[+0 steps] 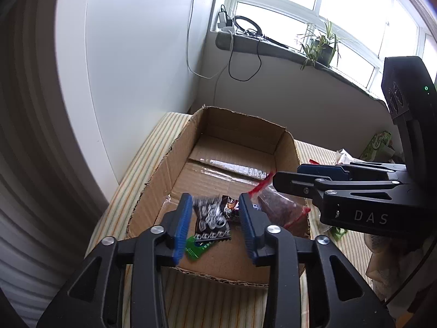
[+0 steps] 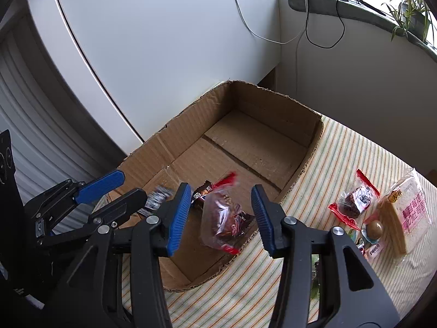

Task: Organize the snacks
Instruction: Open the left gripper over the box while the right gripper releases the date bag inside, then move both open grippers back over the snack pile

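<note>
An open cardboard box (image 1: 237,134) (image 2: 273,104) sits on a striped cloth. My left gripper (image 1: 215,218) is open above the box's near end; a black-and-white packet (image 1: 210,218), blurred, is between its fingers, above a green packet (image 1: 195,248). My right gripper (image 2: 221,213) is open over the box; a clear red-edged bag of dark snacks (image 2: 224,218) (image 1: 278,207) is between its fingers, blurred. A small brown wrapper (image 2: 203,190) lies in the box.
On the cloth right of the box lie another red-edged snack bag (image 2: 355,199), a bread pack with pink print (image 2: 409,210) and a small round brown snack (image 2: 374,229). A white cabinet (image 2: 164,41) stands left. A windowsill with plants (image 1: 319,46) lies behind.
</note>
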{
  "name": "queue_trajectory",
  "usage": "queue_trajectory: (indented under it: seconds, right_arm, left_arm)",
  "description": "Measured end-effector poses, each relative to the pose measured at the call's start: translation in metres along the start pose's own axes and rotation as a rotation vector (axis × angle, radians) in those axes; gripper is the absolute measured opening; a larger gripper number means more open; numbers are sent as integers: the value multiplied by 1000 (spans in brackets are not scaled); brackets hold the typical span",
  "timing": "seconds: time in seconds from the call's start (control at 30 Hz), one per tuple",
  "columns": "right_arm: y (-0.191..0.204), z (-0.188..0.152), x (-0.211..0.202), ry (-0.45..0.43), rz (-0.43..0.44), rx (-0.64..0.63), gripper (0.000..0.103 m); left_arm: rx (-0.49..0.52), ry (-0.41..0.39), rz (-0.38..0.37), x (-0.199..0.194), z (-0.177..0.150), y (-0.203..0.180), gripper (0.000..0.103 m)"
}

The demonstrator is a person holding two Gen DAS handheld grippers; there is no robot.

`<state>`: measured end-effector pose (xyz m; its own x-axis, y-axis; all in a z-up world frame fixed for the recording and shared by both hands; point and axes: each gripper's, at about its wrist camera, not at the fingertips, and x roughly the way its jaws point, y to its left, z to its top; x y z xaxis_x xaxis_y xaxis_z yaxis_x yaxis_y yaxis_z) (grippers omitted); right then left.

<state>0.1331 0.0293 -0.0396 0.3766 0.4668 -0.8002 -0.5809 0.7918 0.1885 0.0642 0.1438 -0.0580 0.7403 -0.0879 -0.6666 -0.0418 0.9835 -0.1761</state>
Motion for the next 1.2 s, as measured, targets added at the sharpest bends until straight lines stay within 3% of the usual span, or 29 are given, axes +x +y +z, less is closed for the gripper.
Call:
queue_trajectory:
  seconds: [0.43, 0.87, 1.2]
  right_arm:
    - [-30, -15, -33, -41, -3, 42, 51]
    - [-95, -52, -87, -104, -34, 78, 51]
    - [-157, -97, -90, -42, -109, 136, 51]
  left_arm:
    - [3, -23, -14, -9, 1, -9, 44]
    - [63, -33, -78, -20, -4, -56, 44]
    - [138, 9, -136, -9, -14, -105, 44]
